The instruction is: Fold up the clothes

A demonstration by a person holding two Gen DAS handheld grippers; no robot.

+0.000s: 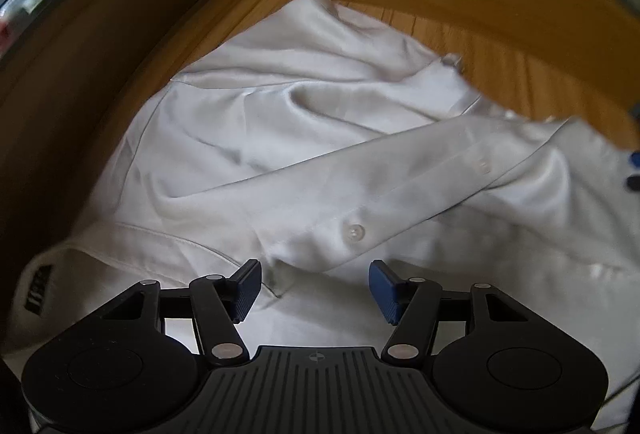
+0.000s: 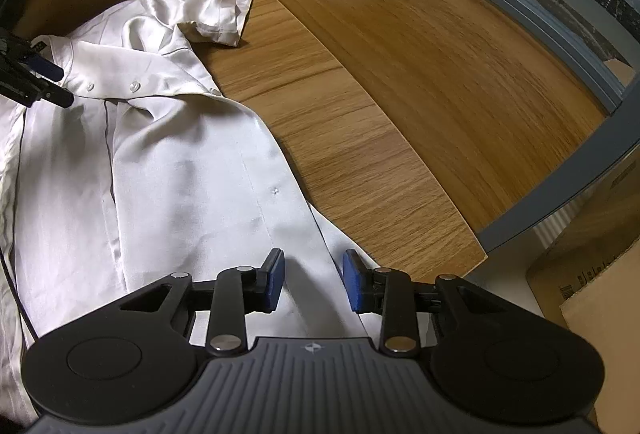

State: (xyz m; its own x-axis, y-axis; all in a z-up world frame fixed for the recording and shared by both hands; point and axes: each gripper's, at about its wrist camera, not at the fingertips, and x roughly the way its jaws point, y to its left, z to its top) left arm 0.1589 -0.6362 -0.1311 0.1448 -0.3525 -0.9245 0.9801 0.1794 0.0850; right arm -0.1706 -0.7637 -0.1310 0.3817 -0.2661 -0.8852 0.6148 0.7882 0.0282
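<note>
Left wrist view, shirt: a white button-up shirt (image 1: 304,138) lies rumpled on a wooden desk (image 1: 500,74), filling most of the frame; its near part is hidden behind the gripper body.
Left wrist view, placket: a folded strip with two buttons (image 1: 354,232) runs diagonally across the cloth.
Left wrist view, collar: a dark label (image 1: 40,288) at the left edge, its print too blurred to read.
Left wrist view, left gripper (image 1: 314,288): fingers spread wide above the cloth near the collar, nothing pinched between them.
Left wrist view, edges: blue and dark specks at the far right, cut off.
Right wrist view, shirt: spread along the left of the desk, one short sleeve (image 2: 224,14) lying toward the back corner; the left part runs out of frame.
Right wrist view, right gripper (image 2: 314,280): fingers moderately apart over the shirt's edge; whether the pads touch cloth cannot be told.
Right wrist view, other gripper: only its dark finger ends show at the left edge by the collar.
Right wrist view, surroundings: a wooden wall (image 2: 420,46) behind and a cardboard box (image 2: 600,274) at right, cropped.
</note>
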